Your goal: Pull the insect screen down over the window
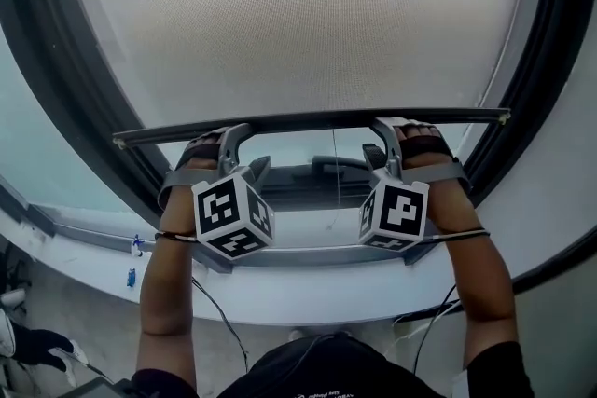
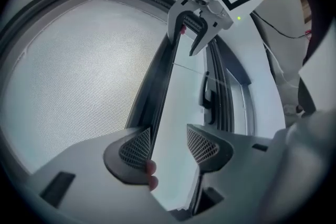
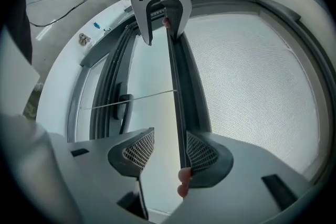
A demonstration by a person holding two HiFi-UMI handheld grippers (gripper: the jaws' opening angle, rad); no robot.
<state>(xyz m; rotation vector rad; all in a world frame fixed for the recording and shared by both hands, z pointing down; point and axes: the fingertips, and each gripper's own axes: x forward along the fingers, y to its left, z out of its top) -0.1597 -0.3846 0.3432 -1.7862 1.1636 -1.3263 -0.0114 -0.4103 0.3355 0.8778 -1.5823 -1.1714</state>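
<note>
Currently | L gripper [image 2: 169, 140] & R gripper [image 3: 169, 145]: my jaws apart, hooked on pull bar [image 1: 308, 119], unclamped | bar prob. stiff, light; mesh [image 1: 308, 14] flimsy | hold bar left + right, not mesh.

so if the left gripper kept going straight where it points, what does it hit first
Most likely the window pane: it fills the gap between the open fingers of the left gripper. The screen's bottom bar lies against one finger, not ahead. How far the glass is, I can't tell.
</note>
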